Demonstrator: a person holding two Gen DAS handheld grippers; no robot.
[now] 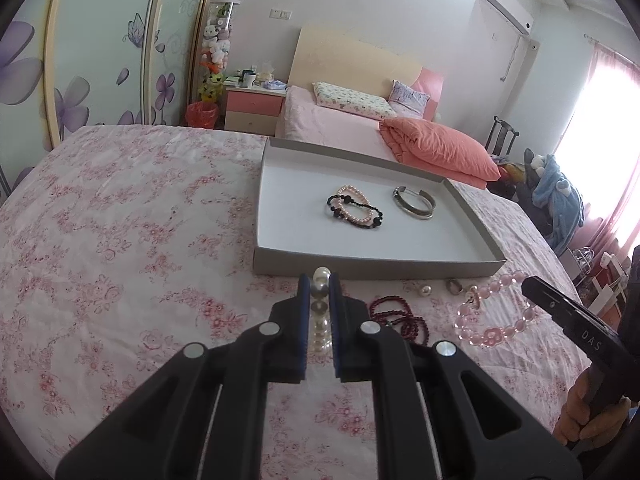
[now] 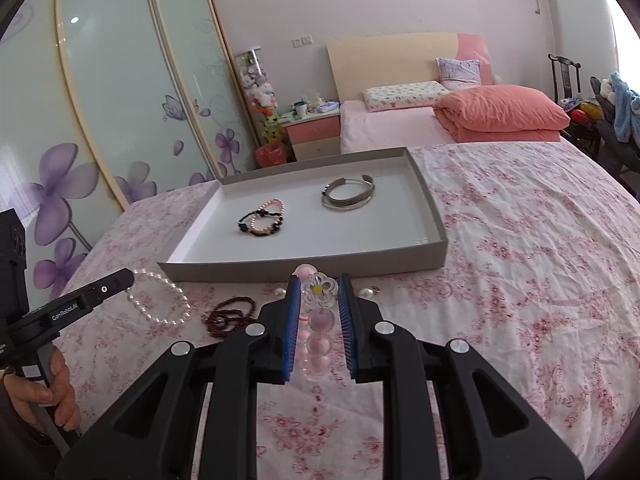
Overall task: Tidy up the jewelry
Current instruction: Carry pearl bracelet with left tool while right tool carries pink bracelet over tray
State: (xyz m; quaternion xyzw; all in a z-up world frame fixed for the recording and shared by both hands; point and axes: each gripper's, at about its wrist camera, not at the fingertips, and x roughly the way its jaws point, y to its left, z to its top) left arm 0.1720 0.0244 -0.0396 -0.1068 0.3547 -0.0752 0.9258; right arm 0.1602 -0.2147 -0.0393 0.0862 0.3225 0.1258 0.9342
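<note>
floral bedspread (image 1: 120,240); pearl bracelet (image 1: 321,312) between left tongs (image 1: 320,280)

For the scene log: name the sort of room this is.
A home bedroom, very likely: a bed with pillow and folded quilt, a pink nightstand, and sliding wardrobe doors with flower decals.

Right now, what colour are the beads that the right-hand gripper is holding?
Pale translucent pink; the pink bead bracelet also carries a clear flower charm with a yellow centre. The right wrist view shows it best.
</note>
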